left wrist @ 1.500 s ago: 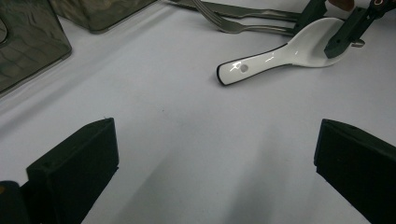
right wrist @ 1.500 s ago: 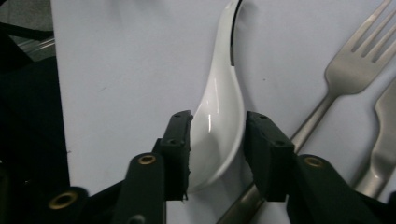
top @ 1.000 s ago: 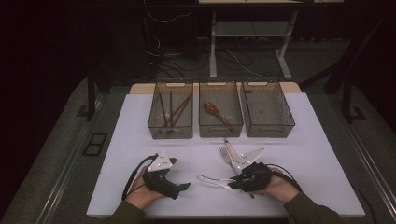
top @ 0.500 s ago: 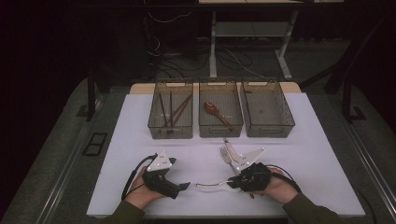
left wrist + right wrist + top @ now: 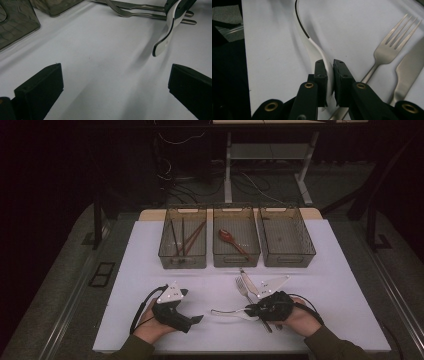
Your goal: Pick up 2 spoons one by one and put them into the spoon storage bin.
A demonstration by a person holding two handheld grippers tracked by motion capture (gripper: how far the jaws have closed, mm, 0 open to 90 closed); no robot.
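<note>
Light is falling from overhead onto the white counter (image 5: 330, 270), while everything around the counter is sinking into darkness. The high view is looking dim and grainy. Beside the spoon (image 5: 165, 37) a soft shadow is stretching, and the nearest fingers (image 5: 40, 87) are blurring.

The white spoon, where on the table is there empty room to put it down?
Bare table lies between the left hand-held gripper and the white spoon, below the bins. The right bin looks empty too. It is crowded beside the right hand-held gripper, where the fork and knife lie.
</note>
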